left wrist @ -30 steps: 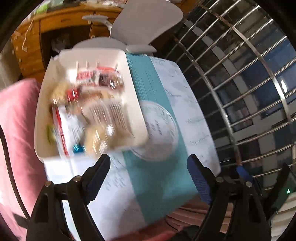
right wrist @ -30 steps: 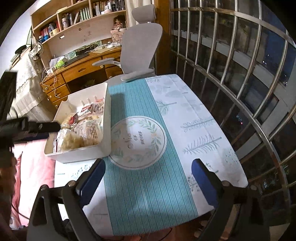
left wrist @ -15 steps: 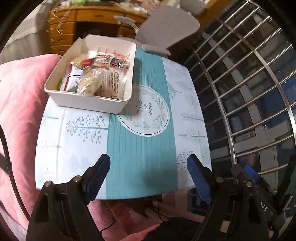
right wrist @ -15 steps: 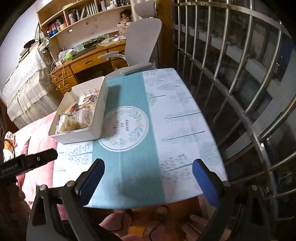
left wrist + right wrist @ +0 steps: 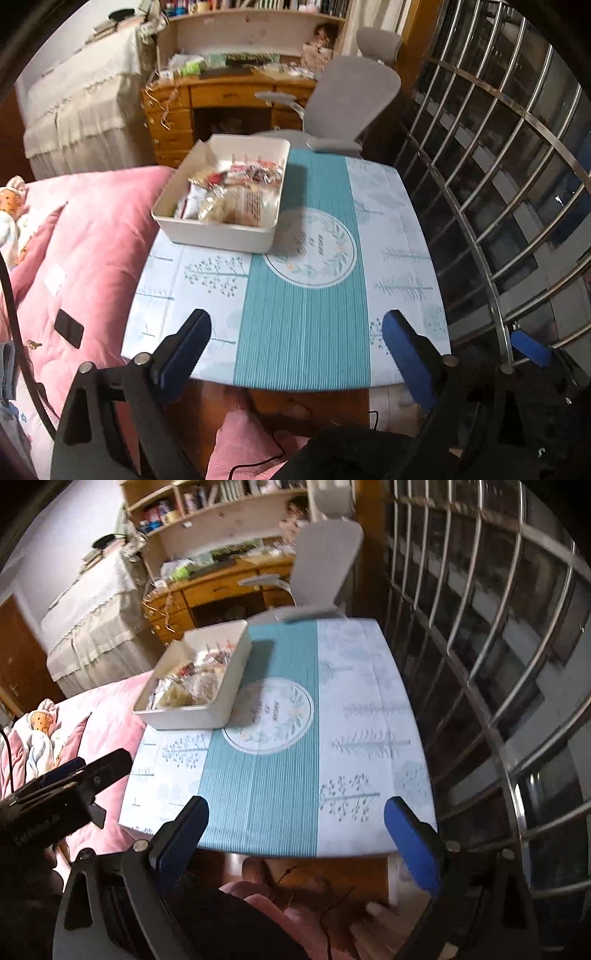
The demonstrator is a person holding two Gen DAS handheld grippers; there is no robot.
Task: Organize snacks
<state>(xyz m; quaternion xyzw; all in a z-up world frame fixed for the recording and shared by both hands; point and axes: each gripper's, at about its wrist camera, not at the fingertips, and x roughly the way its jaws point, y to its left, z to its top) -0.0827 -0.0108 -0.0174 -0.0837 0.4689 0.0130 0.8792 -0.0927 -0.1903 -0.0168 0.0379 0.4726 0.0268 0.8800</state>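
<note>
A white rectangular bin (image 5: 218,234) sits on the far left part of a small table (image 5: 402,258), its long side running away from the cameras and its near wall just touching the round leafy emblem (image 5: 314,254) printed in the middle of the tablecloth. The bin holds the snacks (image 5: 236,192): a heap of crinkly packets, some clear with pale biscuit-like contents, some red and white at the far end (the print on them is too blurred to read). The cloth has a teal striped band (image 5: 303,332) down its centre and pale panels with small tree drawings on either side, and apart from the bin its surface is bare. The left gripper (image 5: 295,343) hangs over the near edge of the table with its blue-padded jaws opening, already wide apart, and nothing lies between them. The right gripper (image 5: 295,823) is held just beside it, likewise above the near edge, its jaws spread wide and empty; from its camera the left gripper's black body shows at the left edge of the view. Both are well apart from the bin. A pink quilt (image 5: 85,240) lies against the table's left side, with a dark flat object (image 5: 68,328) resting on it. Beyond the table stand a grey office chair (image 5: 351,99) and a wooden desk (image 5: 221,99) under bookshelves, and a curved metal window grille (image 5: 517,166) runs along the right.
</note>
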